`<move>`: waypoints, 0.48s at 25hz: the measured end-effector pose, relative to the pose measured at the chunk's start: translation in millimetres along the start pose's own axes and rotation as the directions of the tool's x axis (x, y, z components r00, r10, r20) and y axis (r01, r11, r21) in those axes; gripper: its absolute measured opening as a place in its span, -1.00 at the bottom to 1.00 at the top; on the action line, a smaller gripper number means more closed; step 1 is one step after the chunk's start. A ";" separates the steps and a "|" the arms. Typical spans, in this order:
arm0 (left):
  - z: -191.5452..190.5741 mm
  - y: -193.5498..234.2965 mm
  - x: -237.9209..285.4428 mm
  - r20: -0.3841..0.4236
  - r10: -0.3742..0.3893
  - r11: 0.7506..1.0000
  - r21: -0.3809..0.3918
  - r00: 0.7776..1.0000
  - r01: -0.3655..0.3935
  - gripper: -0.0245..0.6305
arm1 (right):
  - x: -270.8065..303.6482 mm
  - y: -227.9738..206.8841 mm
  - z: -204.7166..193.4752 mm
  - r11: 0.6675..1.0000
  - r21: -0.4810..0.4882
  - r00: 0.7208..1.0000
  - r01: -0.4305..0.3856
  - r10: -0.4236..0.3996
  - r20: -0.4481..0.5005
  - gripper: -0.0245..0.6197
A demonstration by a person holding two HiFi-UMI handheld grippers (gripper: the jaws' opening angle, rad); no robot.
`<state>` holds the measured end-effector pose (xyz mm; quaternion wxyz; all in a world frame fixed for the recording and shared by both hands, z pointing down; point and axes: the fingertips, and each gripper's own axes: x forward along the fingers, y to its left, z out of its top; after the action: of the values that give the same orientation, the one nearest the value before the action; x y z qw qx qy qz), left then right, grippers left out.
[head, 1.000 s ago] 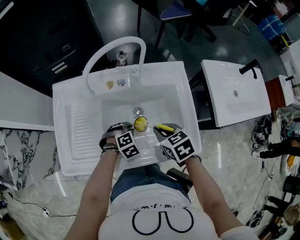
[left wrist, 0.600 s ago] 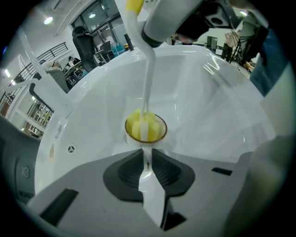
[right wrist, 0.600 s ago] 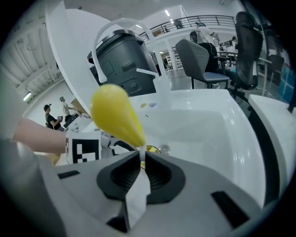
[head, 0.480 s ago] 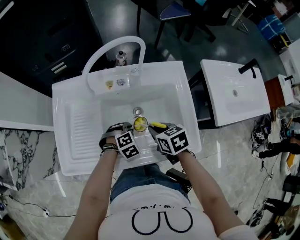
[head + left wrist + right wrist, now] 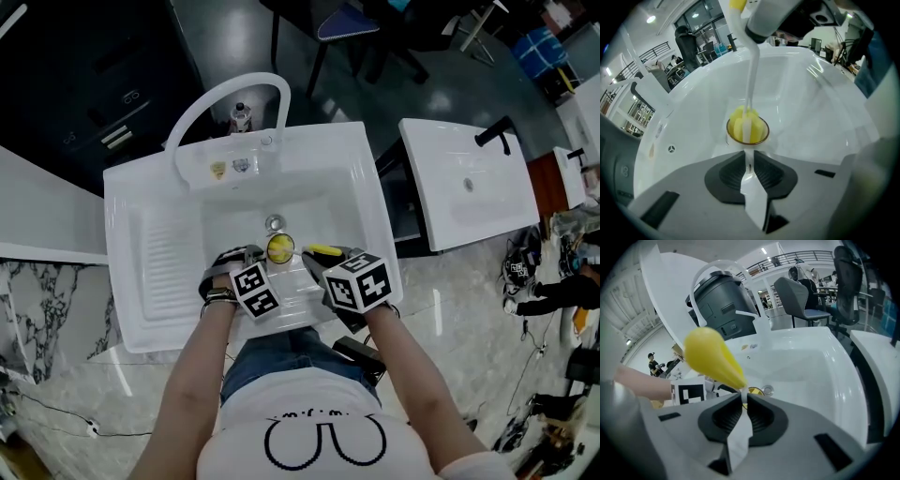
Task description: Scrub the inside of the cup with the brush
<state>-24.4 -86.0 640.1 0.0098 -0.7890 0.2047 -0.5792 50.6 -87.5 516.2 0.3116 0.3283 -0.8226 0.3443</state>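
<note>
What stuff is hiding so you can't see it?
- Cup bottom, left gripper view: the brush head fills it.
- Brush head, right gripper view: mostly behind the right claw and yellow handle.
- Cup's sides, left gripper view: behind the left claw.
- Sink stickers, head view: too small to read.

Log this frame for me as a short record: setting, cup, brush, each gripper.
setting: white sink with an arched faucet
cup: in the basin, beside the drain
brush: yellow head inside the cup, white stem rising out
left gripper: shut on the cup's near side
right gripper: shut on the brush's stem, below its yellow handle
</note>
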 end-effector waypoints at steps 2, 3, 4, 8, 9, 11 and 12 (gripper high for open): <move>0.5 1.1 -0.7 0.003 0.000 1.000 -0.007 1.000 0.000 -0.72 | -11.3 0.8 -1.6 1.000 0.011 1.000 -0.007 0.007 -0.008 -0.80; 0.7 1.5 -0.7 0.004 -0.001 1.000 -0.009 1.000 0.001 -0.72 | -15.0 1.1 -4.6 1.000 0.016 1.000 -0.007 0.008 -0.021 -0.80; 0.7 1.7 -0.6 0.004 -0.001 1.000 -0.010 1.000 0.001 -0.72 | -16.9 1.3 -8.5 1.000 0.024 0.999 -0.007 0.008 -0.035 -0.80; -0.8 0.6 -0.3 -0.002 -0.004 1.000 -0.006 1.000 0.004 -0.72 | -12.1 2.8 -24.7 0.994 0.106 0.996 -0.025 0.034 -0.081 -0.79; -1.4 -0.2 -0.3 -0.005 -0.006 1.000 -0.003 1.000 0.006 -0.72 | -9.2 2.4 -28.4 0.992 0.121 0.995 -0.025 0.037 -0.093 -0.78; -2.6 -1.8 -0.3 -0.010 -0.010 1.000 0.001 1.000 0.010 -0.72 | -2.5 0.5 -34.2 0.990 0.137 0.993 -0.020 0.036 -0.115 -0.79; -3.1 -2.4 -0.1 -0.012 -0.011 1.000 0.002 1.000 0.011 -0.72 | 1.1 -0.3 -35.7 0.989 0.144 0.992 -0.020 0.038 -0.122 -0.79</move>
<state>-26.5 -83.0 641.6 0.0063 -0.7866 0.1999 -0.5842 60.4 -60.5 537.4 0.3329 0.3156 -0.7797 0.4262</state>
